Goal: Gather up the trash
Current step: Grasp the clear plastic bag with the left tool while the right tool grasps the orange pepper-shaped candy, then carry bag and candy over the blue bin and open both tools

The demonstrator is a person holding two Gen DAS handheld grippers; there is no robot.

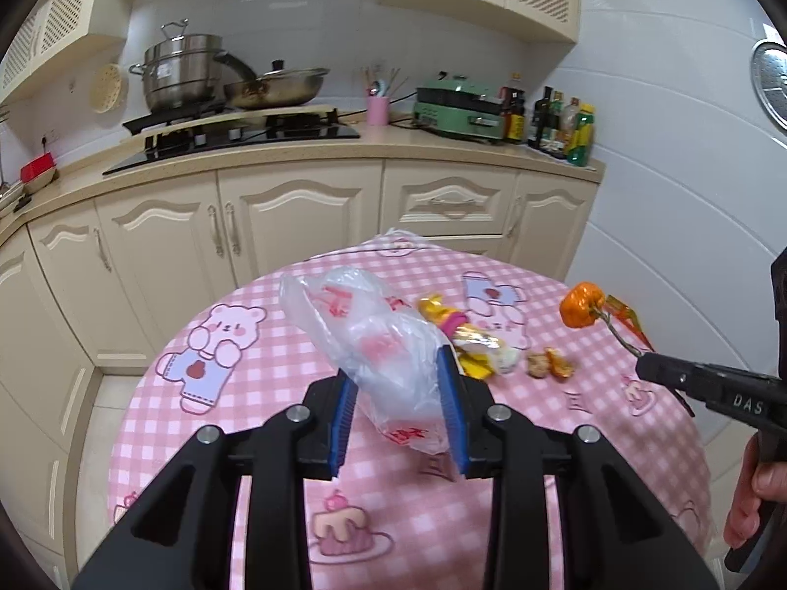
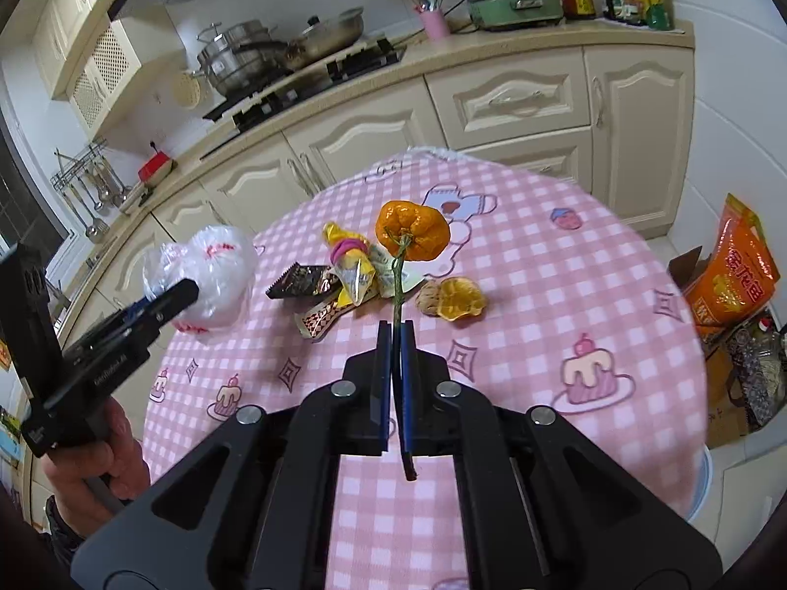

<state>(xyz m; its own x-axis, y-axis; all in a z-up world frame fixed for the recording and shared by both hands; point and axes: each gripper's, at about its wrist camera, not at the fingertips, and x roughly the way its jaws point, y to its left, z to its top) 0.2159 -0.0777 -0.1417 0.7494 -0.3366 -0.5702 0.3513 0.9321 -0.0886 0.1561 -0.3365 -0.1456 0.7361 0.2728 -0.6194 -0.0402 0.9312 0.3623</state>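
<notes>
Left gripper (image 1: 401, 408) jaws stand partly apart — right gripper (image 2: 396, 344) jaws pinched together, both angled down.

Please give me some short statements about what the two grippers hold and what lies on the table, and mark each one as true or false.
1. The left gripper is closed on a plastic bag. True.
2. The right gripper holds the orange peel by its skin. False: it pinches the stem, and the peel stands above the jaws.
3. Snack wrappers lie on the pink checked tablecloth. True.
4. The plastic bag lies flat on the table. False: it is lifted off the cloth.
5. A dried orange slice lies on the table. True.
</notes>
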